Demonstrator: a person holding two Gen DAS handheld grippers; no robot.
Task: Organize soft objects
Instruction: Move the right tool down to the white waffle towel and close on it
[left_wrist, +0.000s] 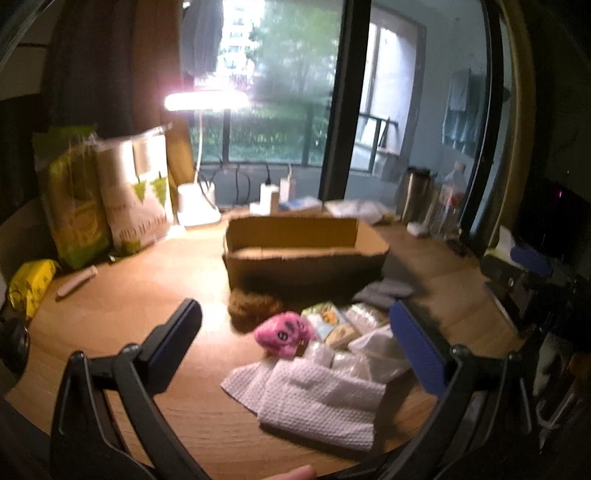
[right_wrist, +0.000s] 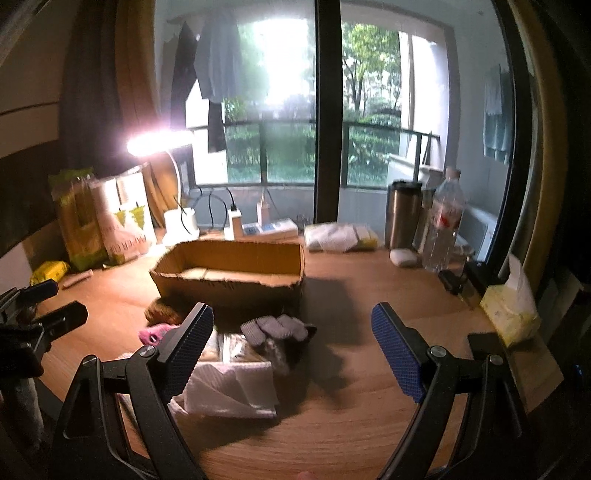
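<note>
While the left gripper (left_wrist: 295, 332) hung above the wooden desk (left_wrist: 129, 314) with its jaws spread wide and nothing between them, the left wrist view showed a heap of soft things just beyond its fingertips. A pink plush toy (left_wrist: 282, 332) lay near the middle of the heap, with a brown fuzzy item (left_wrist: 253, 306) behind it, touching the front wall of the open cardboard box (left_wrist: 303, 258). White waffle-textured cloths (left_wrist: 317, 398) lay nearest the camera, clear plastic packets (left_wrist: 354, 354) just beside them, and a grey glove (left_wrist: 384, 291) at the heap's far right. Two paper bags (left_wrist: 103, 195) stood at the left by a lit desk lamp (left_wrist: 205, 99).

From the right wrist view, the right gripper (right_wrist: 291, 325) also hung with its jaws wide apart, holding nothing. The grey glove (right_wrist: 275, 328) lay between the fingertips in the picture, in front of the box (right_wrist: 229, 273), with folded white cloth (right_wrist: 232, 387) nearer the camera. A metal tumbler (right_wrist: 402, 214) and a plastic bottle (right_wrist: 443, 221) stood at the right rear.
</note>
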